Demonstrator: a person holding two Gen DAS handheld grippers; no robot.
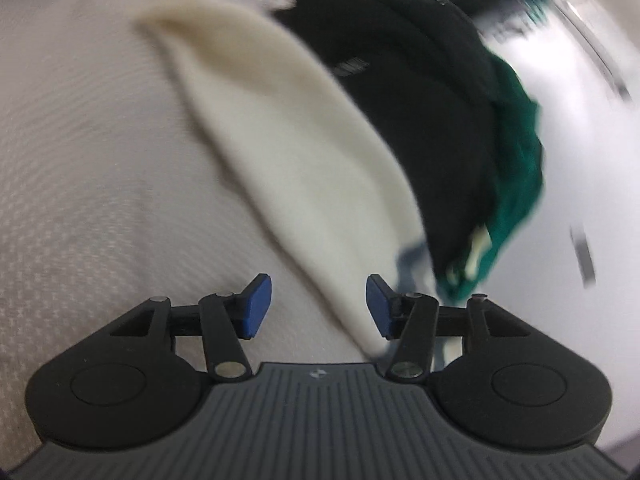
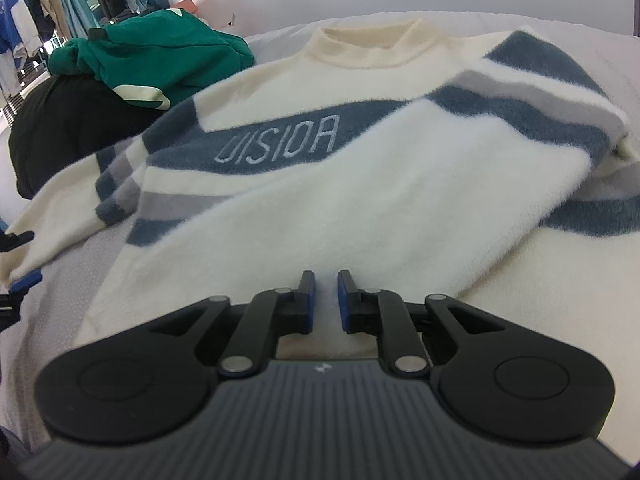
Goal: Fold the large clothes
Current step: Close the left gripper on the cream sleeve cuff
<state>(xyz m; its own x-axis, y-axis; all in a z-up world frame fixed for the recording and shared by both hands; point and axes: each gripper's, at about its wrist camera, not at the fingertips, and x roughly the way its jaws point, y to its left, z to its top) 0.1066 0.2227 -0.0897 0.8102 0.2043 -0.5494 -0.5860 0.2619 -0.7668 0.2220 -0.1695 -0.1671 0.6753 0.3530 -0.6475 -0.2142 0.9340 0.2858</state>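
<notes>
At the bottom of the right wrist view, the right hand-held gripper [image 2: 323, 300] sits nearly clenched, with only a sliver between its pads; whether it pinches the cream sweater [image 2: 320, 184] I cannot tell. One sleeve lies folded across the chest, probably a fold begun. The left hand-held gripper [image 1: 319, 306] hovers released over a cream sleeve [image 1: 288, 132]. Beyond, on the white bed [image 1: 80, 140], black and green clothes [image 2: 152, 56] wait; hanging garments fill the upper left.

Left wrist view: motion-blurred throughout; cream sleeve [image 1: 288, 128], black garment [image 1: 420, 92] and green garment [image 1: 516, 184] soft-edged, background clutter unreadable. Right wrist view: sweater [image 2: 320, 184] hem hidden behind right gripper [image 2: 325, 300]; left gripper [image 2: 18, 256] cut off by left edge.
</notes>
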